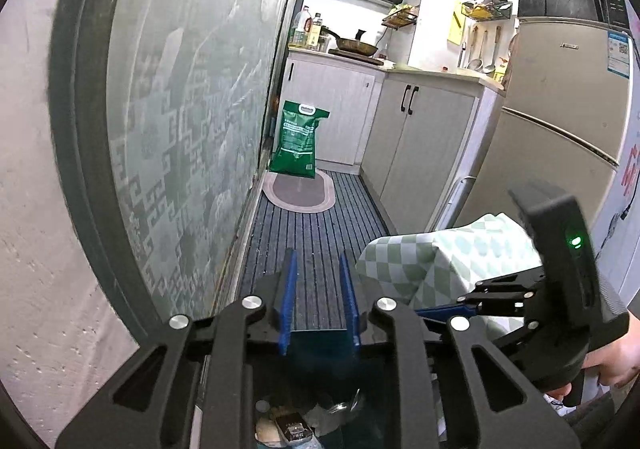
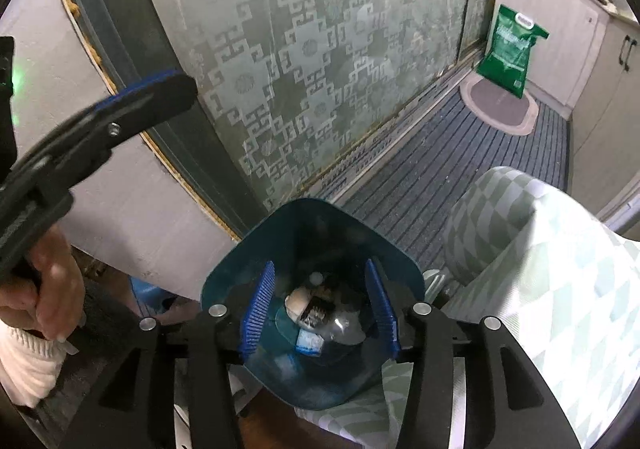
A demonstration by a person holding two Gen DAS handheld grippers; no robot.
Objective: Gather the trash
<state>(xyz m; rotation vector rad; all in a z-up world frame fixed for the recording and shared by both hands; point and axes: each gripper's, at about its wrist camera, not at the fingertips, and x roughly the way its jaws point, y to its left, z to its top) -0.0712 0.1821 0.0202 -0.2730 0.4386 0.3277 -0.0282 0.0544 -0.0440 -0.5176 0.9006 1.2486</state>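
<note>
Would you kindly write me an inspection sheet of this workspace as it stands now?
Surface: striped floor mat; checked cloth at right.
Job's things: blue bin below the right gripper, holding trash.
Clutter: green bag standing on an oval rug.
Grippers: left gripper open, empty; right gripper open, over the bin, empty.
Cables: nothing seen.
Surroundings: patterned glass door, cabinets, fridge, pan on the counter.
</note>
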